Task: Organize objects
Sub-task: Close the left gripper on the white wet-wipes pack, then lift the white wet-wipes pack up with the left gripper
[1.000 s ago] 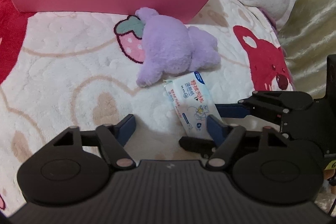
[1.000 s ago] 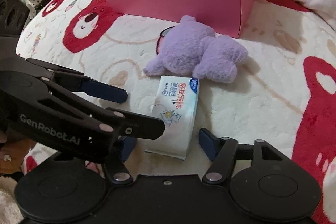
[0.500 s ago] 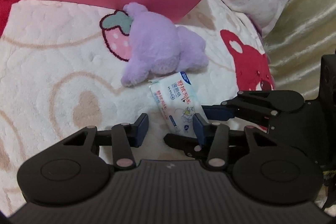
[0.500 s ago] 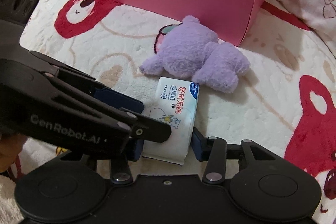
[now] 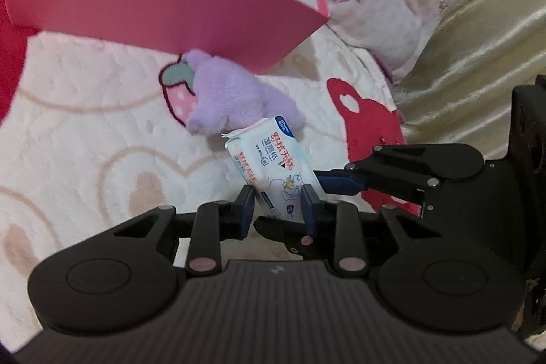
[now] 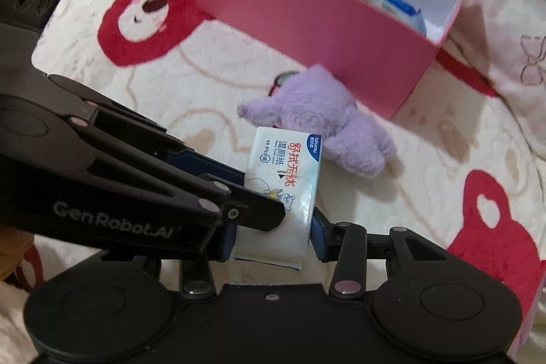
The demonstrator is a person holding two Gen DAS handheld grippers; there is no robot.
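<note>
Both my grippers pinch the wipes pack (image 6: pixel 285 190): my right gripper (image 6: pixel 273 236) on its near end, my left gripper (image 5: pixel 277 210) seemingly clamped too. At one o'clock lies the purple plush (image 6: pixel 327 128), then the pink box (image 6: pixel 327 23), on a bear-print blanket (image 6: pixel 170 84).

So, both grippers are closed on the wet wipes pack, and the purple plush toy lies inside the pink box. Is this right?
Not quite. The purple plush toy lies on the blanket in front of the pink box, not inside, as the right wrist view shows. Both grippers do clamp the wet wipes pack.
</note>
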